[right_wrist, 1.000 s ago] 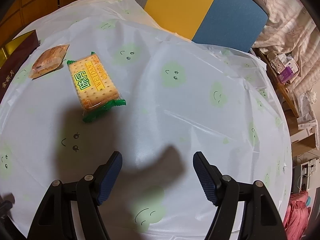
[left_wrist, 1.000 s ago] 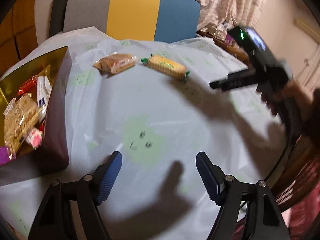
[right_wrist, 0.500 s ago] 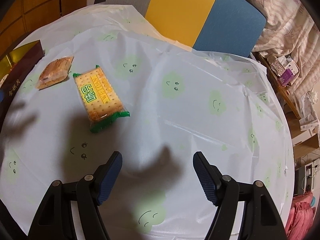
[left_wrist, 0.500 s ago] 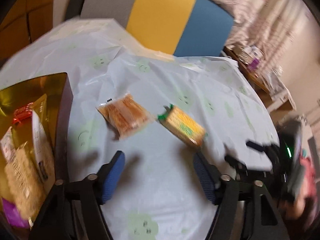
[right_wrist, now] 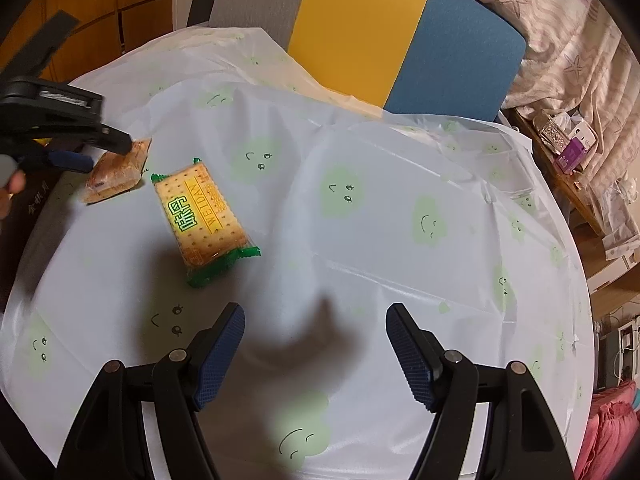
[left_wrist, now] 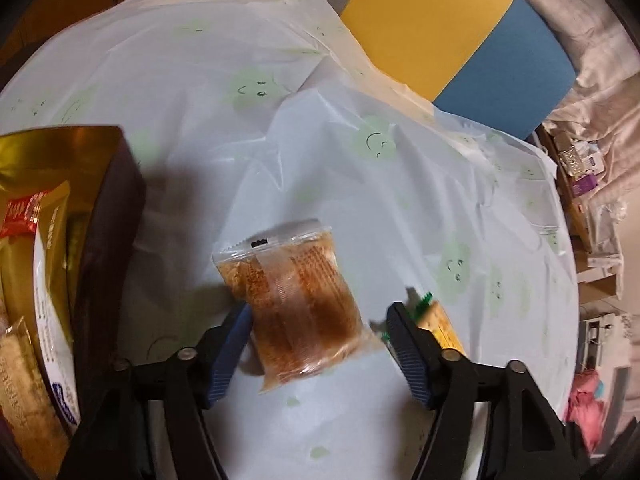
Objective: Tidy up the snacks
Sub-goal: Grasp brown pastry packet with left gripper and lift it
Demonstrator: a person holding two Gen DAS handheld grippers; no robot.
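At far left on the surface (left_wrist: 192, 104), a gold-lined box (left_wrist: 116, 216) holds several snacks. Just beside it, the left hand-held gripper (left_wrist: 316, 336) has its jaws apart, having just been opening, with the clear-wrapped brown snack (left_wrist: 298, 300) lying between them; the left pad seems to graze the wrapper, though blur hides it. Further right lies the green-edged cracker packet (right_wrist: 202, 216). The right hand-held gripper (right_wrist: 316, 352) hangs spread over bare cloth, holding nothing.
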